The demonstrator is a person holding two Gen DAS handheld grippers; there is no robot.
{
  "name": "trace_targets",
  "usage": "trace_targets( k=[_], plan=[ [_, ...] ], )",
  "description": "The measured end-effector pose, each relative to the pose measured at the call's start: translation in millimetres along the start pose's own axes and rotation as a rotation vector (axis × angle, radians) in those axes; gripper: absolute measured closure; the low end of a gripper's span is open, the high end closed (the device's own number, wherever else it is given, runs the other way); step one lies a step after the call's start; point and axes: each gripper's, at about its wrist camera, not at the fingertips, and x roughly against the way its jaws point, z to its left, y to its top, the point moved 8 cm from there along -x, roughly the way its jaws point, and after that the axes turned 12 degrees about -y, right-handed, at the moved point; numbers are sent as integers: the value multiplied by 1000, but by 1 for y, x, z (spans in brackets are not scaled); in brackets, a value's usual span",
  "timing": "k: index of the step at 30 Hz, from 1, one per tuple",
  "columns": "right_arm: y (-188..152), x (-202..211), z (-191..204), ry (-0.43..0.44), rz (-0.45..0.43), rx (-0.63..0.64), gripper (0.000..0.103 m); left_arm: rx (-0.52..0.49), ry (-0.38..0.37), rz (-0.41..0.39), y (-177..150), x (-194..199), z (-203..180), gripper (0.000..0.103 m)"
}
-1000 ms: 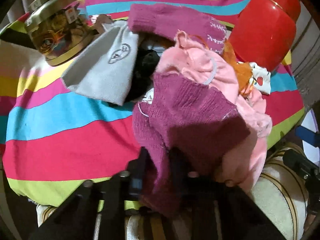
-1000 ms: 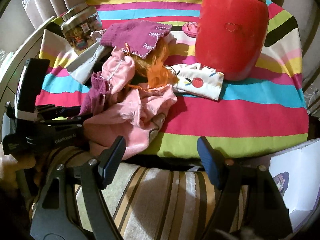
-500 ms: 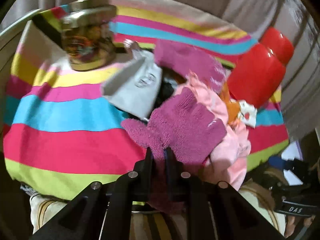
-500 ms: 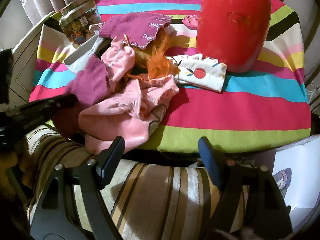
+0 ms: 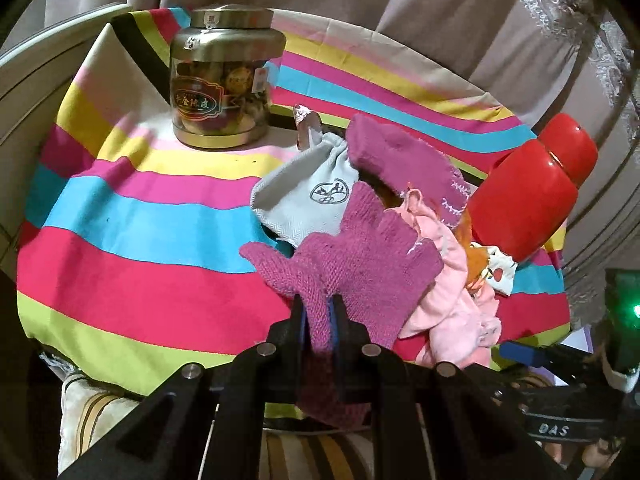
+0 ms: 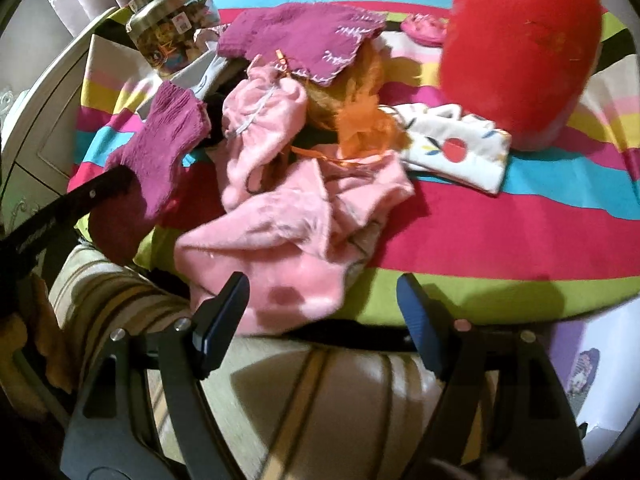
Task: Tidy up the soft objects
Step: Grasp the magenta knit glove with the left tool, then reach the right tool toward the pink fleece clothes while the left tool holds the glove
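- While it hangs limp over the desk edge, magenta glove is pinched at the cuff by left claw.
- Right claw gapes, empty, nr pink garment.
- Light, floppy knit; grab bunched fabric, prob. won't slip.

Left gripper has clamped the magenta glove and lifted it, seemingly clear of the pile, centre frame.

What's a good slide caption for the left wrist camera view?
Left gripper shut on a magenta knit glove, lifted from the clothing pile on the striped tablecloth.
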Motion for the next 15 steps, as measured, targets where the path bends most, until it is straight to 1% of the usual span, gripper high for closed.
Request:
trace_targets(
  k=[4, 7, 9, 10, 11, 12, 13, 14, 15],
  plan=[
    [10, -12, 7, 22, 31, -15, 24, 1, -6, -4, -1, 2, -1, 92],
    [12, -24, 12, 7, 61, 8, 25, -6, -11, -5, -1, 1, -2, 92],
    [14, -27, 17, -9, 59, 33, 28, -7, -14, -6, -1, 1, -3, 92],
    [15, -27, 18, -21, 53, 43, 35, -7, -16, -8, 0, 1, -3, 92],
    [16, -26, 20, -34, 44, 52, 49, -7, -18, -10, 0, 1, -4, 92],
    [16, -24, 21, -46, 33, 61, 59, -7, -21, -13, 0, 2, -5, 92],
    [15, -24, 23, -35, 31, 65, 78, -8, -23, -17, 1, 2, -6, 92],
    [14, -24, 24, -27, 31, 67, 84, -9, -27, -22, 1, 3, -7, 92],
    [14, -22, 24, -21, 25, 62, 86, -12, -30, -26, 1, 4, -8, 92]
  ],
)
